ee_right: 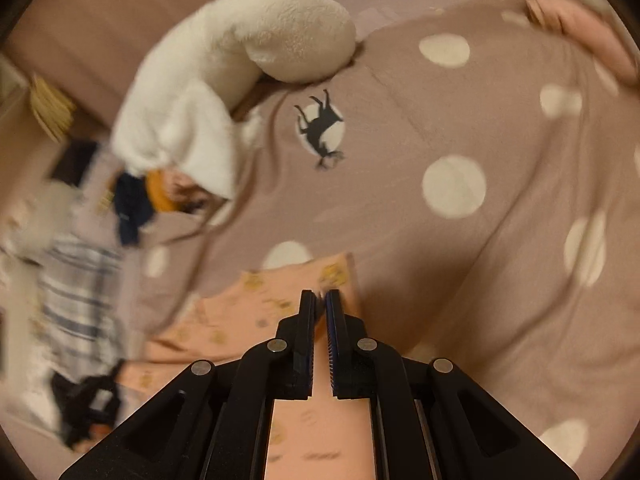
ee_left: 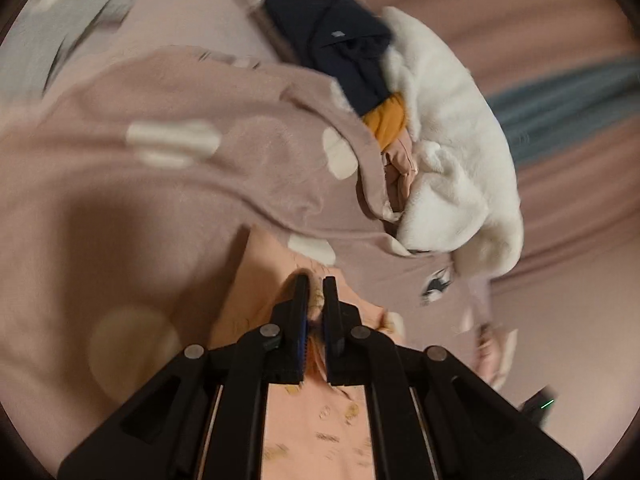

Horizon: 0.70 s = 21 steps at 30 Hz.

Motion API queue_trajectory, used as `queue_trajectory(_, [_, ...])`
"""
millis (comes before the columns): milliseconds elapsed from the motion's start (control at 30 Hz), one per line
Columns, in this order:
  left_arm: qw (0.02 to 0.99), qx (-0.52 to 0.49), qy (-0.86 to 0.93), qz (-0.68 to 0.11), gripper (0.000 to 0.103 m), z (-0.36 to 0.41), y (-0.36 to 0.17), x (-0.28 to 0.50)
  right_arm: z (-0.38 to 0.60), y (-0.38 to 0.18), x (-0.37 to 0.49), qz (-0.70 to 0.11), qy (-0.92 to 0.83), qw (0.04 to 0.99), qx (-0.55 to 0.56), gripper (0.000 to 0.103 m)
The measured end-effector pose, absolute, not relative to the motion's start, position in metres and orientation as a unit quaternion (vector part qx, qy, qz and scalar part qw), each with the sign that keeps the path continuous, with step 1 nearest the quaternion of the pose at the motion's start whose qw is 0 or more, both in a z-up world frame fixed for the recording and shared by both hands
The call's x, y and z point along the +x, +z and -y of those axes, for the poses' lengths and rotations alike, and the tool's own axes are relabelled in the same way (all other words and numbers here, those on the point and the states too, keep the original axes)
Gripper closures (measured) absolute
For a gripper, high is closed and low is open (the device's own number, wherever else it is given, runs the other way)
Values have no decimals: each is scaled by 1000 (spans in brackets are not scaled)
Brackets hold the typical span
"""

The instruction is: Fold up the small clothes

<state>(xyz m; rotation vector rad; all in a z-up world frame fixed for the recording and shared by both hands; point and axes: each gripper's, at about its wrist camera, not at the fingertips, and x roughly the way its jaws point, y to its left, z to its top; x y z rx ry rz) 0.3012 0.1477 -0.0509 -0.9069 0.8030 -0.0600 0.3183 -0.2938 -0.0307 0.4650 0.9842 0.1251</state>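
Note:
A small peach garment with a yellow print (ee_left: 320, 420) lies on a mauve blanket with cream dots (ee_left: 160, 184). My left gripper (ee_left: 316, 286) is shut on a bunched edge of the peach garment. In the right wrist view the same peach garment (ee_right: 256, 312) spreads to the left, and my right gripper (ee_right: 322, 298) is shut on its edge near a corner. The left gripper (ee_right: 88, 404) shows blurred at the lower left of the right wrist view.
A white fluffy garment (ee_left: 452, 140) lies on a pile with navy (ee_left: 340, 44) and mustard (ee_left: 386, 120) clothes. A striped cloth (ee_right: 76, 292) lies at the left. The dotted blanket (ee_right: 460, 160) carries a black deer print (ee_right: 322, 128).

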Motion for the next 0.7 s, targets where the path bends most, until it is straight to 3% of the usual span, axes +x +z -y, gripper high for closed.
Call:
queue_trajectory(133, [829,-423,-3,-365,91,-154,-49,305,288,-27,321,-449,54,872,189,96])
queue_trajectory(167, [826,-431,-4,-363,75,-160,-48,305,291,-27,321,-448,51,870,200,96])
queue_trajectory(200, [823,-434,-1,-367,44,-164,-48,303,293,-27,319,-448,54,867,211,96])
queue_trajectory(233, [819,-438,1,-370,28,-166,-48,300,294,-27,319,-455,65,861,217,92])
queue_trajectory(267, [811,-454,2,-368,17,-171,-49,293,291,-28,318,-467,81,854,214,78])
queue_trajectory(333, [796,-476,-40,-371,18,-170,-50,283,280,-30,318,-488,105,844,197,56])
queue_trajectory(367, [789,-474,-69,-384,16,-162,-51,284,270,-32,310,-493,117,842,182,52])
queue_trajectory(500, [751,-447,-139,-465,16,-122,-67,290,236,-55,302,-534,175,811,164,52])
queue_trajectory(700, [732,-449,-156,-488,18,-81,-99,332,201,-101,337,-593,191,765,162,52])
